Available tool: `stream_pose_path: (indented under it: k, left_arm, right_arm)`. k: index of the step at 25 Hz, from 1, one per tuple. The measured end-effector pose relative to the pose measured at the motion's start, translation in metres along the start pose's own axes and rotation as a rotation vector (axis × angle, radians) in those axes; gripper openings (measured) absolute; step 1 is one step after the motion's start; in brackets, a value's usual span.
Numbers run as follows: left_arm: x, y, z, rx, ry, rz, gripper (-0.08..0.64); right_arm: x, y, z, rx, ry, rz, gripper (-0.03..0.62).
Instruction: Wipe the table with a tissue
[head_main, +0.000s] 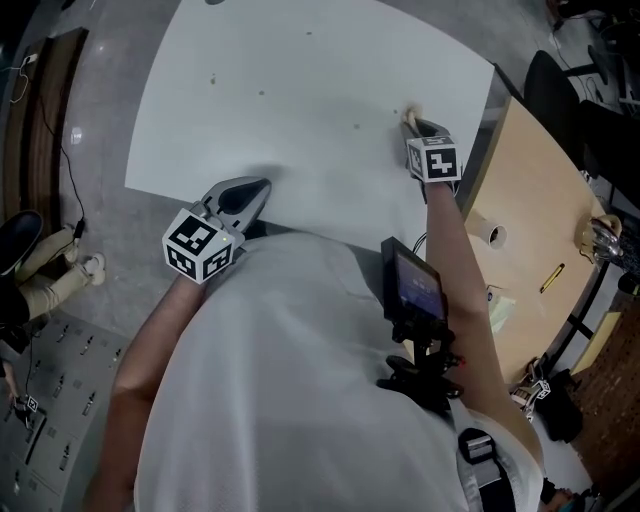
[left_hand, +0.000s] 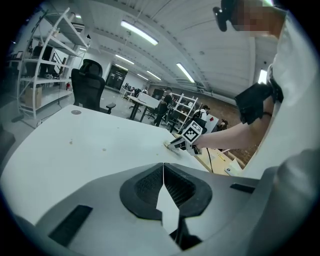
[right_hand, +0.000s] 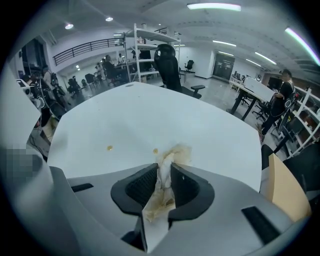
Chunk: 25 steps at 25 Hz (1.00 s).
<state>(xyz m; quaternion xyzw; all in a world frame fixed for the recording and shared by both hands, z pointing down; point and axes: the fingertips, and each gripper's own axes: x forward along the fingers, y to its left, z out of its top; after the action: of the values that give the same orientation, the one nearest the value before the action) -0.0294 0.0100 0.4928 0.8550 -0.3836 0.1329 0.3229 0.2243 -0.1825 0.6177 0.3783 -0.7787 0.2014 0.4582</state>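
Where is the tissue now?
Head view, right side: the tissue is pinched between the jaws of the right gripper, its stained tip on the white table beside brown spots.

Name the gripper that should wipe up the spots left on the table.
Right. The right gripper is shut on the stained tissue, with the nearest spots just ahead of it on the table. The left gripper is shut and empty at the table's near edge.

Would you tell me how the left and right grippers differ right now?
The right gripper is shut on a stained tissue, while the left gripper is shut on nothing. The right gripper holds its tissue down at the table's right side, while the left gripper sits at the near edge. Both have their jaws together.
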Motion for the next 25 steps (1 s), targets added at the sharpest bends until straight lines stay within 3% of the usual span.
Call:
stream_pose_path:
  k: [13,20,22,23,25]
  left_arm:
    - [-0.003,0.017,0.005,-0.011,-0.005,-0.014,0.008]
    - [-0.004,0.017,0.001,-0.011,0.012,-0.019,0.008]
    - [-0.001,0.011,0.001,-0.004,0.017,-0.027,0.008]
    - [0.001,0.008,0.002,0.001,0.016,-0.032,0.008]
    - [0.004,0.003,0.008,0.015,0.007,-0.038,0.008]
  right_arm:
    - [0.014,0.036,0.024,-0.077,0.005,0.028,0.078]
    - [0.018,0.063,0.030,-0.153,0.015,0.147,0.078]
    - [0.017,0.067,0.031,-0.107,0.016,0.199,0.078]
    - [0.013,0.066,0.033,-0.031,-0.014,0.224,0.078]
    - [-0.004,0.057,0.043,0.218,-0.151,0.271,0.078]
